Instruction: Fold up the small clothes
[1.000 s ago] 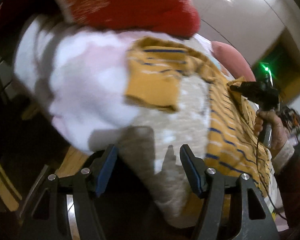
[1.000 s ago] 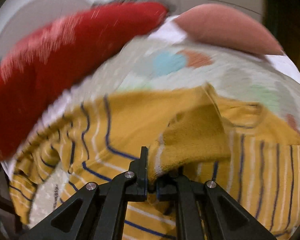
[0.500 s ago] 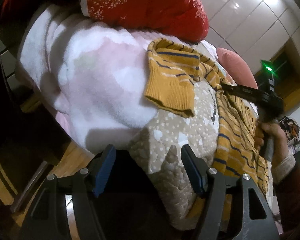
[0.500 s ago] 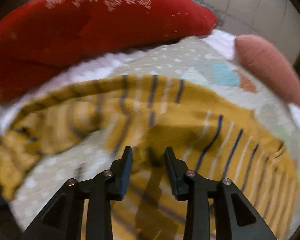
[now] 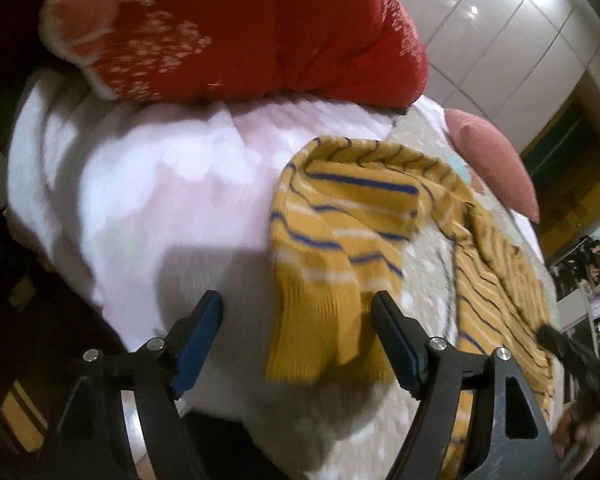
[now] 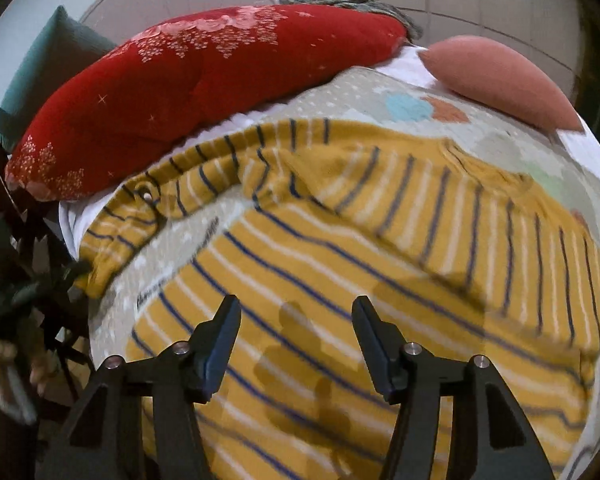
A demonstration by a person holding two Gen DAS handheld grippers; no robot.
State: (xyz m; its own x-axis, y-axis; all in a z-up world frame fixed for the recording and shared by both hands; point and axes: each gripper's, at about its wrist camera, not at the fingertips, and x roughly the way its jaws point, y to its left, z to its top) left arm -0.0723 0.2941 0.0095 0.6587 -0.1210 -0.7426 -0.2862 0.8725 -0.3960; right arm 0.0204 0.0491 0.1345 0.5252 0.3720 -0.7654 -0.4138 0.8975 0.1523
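Note:
A small mustard-yellow sweater with navy and white stripes (image 6: 380, 264) lies spread on a bed. Its body fills the right wrist view; one sleeve (image 6: 140, 216) stretches out to the left. In the left wrist view that sleeve (image 5: 332, 256) lies bent, its ribbed cuff (image 5: 316, 332) between my fingers. My left gripper (image 5: 296, 320) is open, straddling the cuff just above it. My right gripper (image 6: 296, 324) is open and empty, hovering over the sweater's lower body.
A red quilted pillow (image 5: 236, 28) lies at the back of the bed, a pink cushion (image 6: 496, 80) to the right. A white-pink fleece blanket (image 5: 140, 208) and a beige patterned cover (image 6: 380, 92) lie under the sweater. The bed edge drops off at the left.
My right gripper let go of the sweater fabric, opened wide and pulled back over the body. My left gripper moved forward to the sleeve cuff, still open.

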